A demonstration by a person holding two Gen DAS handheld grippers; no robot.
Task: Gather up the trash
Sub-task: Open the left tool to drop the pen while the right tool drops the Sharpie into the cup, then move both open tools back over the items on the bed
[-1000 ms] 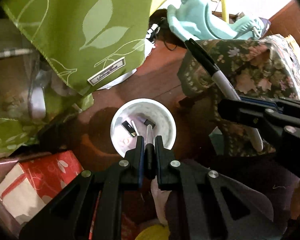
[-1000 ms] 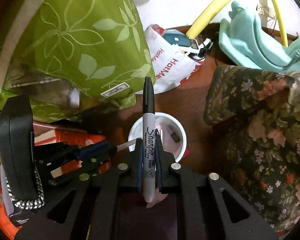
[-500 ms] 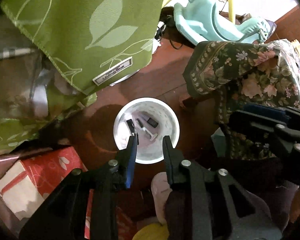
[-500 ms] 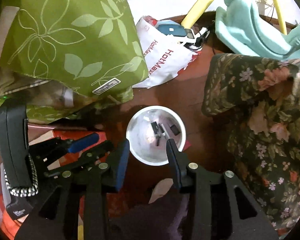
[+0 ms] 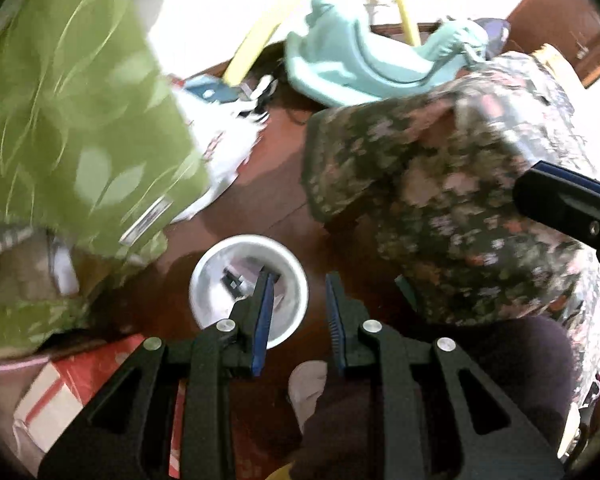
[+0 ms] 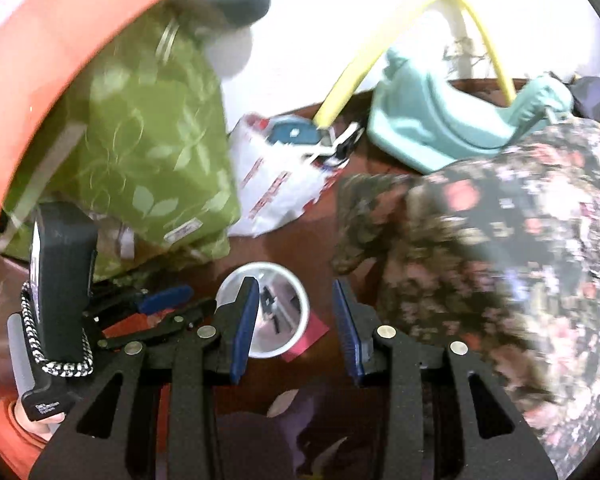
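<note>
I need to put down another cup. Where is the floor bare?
Bare wood runs between the white plastic bag and the floral cloth, just beyond the white cup. Left is crowded by the green bag and red box.

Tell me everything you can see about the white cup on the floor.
The white cup is round, with a thin rim, and looks like paper or plastic. It stands upright on the dark red-brown floor, mouth open upward, between the green leaf-print cloth and the flowered cloth. Inside lie a few small dark pieces, blurred. Both open grippers hang above it; neither touches it. A red scrap shows beside its base.
</note>
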